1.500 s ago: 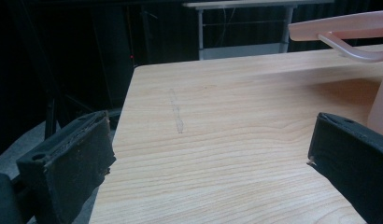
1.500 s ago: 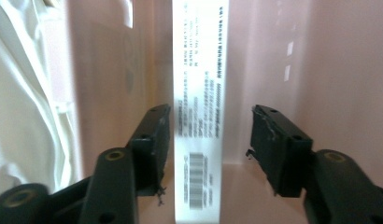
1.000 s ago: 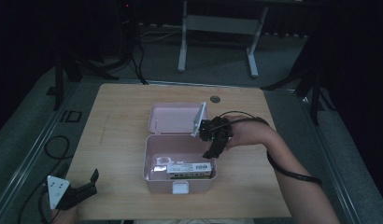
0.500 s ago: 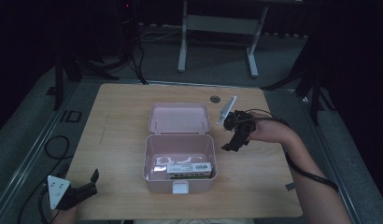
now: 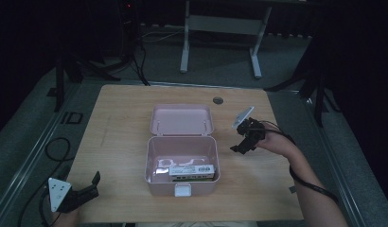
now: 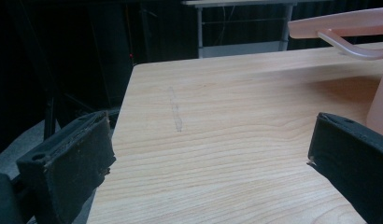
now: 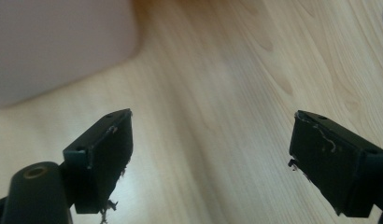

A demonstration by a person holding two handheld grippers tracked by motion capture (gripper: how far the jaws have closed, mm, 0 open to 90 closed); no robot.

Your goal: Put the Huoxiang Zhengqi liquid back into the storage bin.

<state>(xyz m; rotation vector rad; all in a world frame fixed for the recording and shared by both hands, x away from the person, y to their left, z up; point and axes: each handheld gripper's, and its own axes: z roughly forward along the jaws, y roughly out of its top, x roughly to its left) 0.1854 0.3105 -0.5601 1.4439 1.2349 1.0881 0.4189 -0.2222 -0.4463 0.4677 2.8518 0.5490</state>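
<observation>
A pink box [image 5: 181, 182] stands in the middle of the wooden table [image 5: 121, 123], its lid [image 5: 181, 119] folded flat behind it. Inside lies a white and green carton [image 5: 193, 171]. My right gripper [image 5: 238, 146] hovers just right of the box, open and empty; in the right gripper view [image 7: 210, 154] its jaws stand wide over bare wood, with the pink box [image 7: 54, 42] at upper left. My left gripper [image 5: 92, 183] rests at the table's near left corner, open with nothing between its jaws [image 6: 208, 163]; the box's rim [image 6: 343, 25] shows at upper right.
A small round grommet [image 5: 217, 100] sits in the table near its far edge. A metal stand [image 5: 220, 23] and cables [image 5: 55, 151] lie on the dark floor beyond and left of the table.
My right gripper has drawn back from over the box to its right side and come lower toward the table. The left gripper has stayed put.
</observation>
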